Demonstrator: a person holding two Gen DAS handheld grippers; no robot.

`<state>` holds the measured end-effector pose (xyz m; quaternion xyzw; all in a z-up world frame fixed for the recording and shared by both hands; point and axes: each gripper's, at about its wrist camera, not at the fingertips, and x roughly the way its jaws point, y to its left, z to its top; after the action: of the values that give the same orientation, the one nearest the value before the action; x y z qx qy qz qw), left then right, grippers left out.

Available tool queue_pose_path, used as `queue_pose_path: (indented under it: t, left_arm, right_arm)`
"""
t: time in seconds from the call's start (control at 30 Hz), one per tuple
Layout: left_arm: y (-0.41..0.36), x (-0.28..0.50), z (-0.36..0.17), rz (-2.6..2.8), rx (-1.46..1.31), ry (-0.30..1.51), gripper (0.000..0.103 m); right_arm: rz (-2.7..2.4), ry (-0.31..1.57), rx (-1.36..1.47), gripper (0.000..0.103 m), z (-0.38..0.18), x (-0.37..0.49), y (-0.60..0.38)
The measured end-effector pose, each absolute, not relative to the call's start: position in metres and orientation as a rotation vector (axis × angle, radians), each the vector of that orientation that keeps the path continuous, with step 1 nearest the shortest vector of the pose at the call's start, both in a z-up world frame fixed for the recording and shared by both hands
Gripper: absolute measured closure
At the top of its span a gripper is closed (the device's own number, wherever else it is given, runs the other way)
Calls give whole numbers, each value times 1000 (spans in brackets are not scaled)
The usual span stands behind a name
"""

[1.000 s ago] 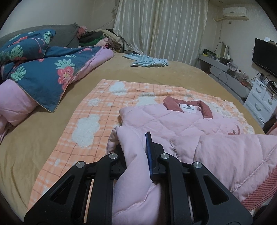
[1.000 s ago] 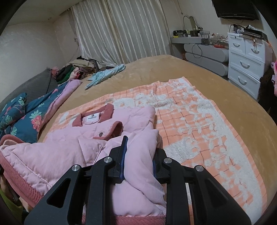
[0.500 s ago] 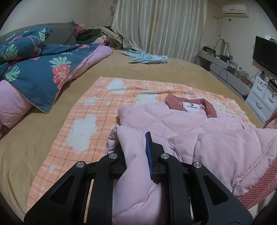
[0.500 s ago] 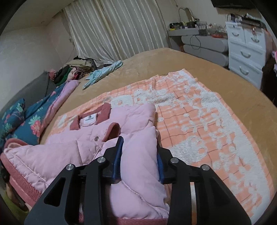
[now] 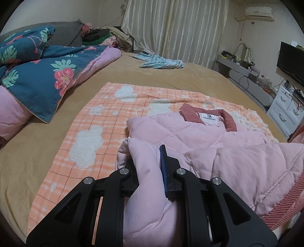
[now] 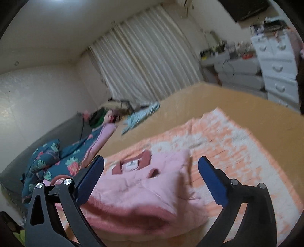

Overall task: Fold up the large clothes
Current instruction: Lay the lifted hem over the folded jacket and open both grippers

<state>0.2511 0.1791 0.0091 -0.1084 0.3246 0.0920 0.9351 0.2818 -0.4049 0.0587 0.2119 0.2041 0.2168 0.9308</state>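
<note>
You are working in a home bedroom. Identify it by the bed (image 5: pixel 28 157) with its tan cover, the floral quilt (image 5: pixel 43 79), the drawn curtains (image 5: pixel 180 30), the wall-mounted air conditioner (image 5: pixel 260 11), the white drawer unit (image 5: pixel 286 114) and the television (image 5: pixel 291 60).

Light: dim, warm indoor; left wrist: sharp; right wrist: motion-blurred, tilted; edges: fisheye bending, black corner vignette; shadows: soft

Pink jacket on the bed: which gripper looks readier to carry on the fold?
Probably the left gripper: it is shut on the pink jacket. The right gripper is open, holding nothing, above it.
</note>
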Motion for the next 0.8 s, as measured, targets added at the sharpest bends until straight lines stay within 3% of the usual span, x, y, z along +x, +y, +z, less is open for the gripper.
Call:
queue_pose_path:
  t: [0.3,0.57,0.77,0.8]
  left_arm:
    - [180,252,12,196,-244,665,94]
    - [177,249,19,192,-254,665,90]
    - [177,248,39,164,-315,649,69]
    - [177,247,45,147,-334,640,56]
  right_arm:
    - [331,630,117,4,-18,272,-404]
    - [415,645,61,4,-24,297,-365]
    - [398,654,66,4,-15,315,-350]
    - [394,659,76,4,-14,319,-349]
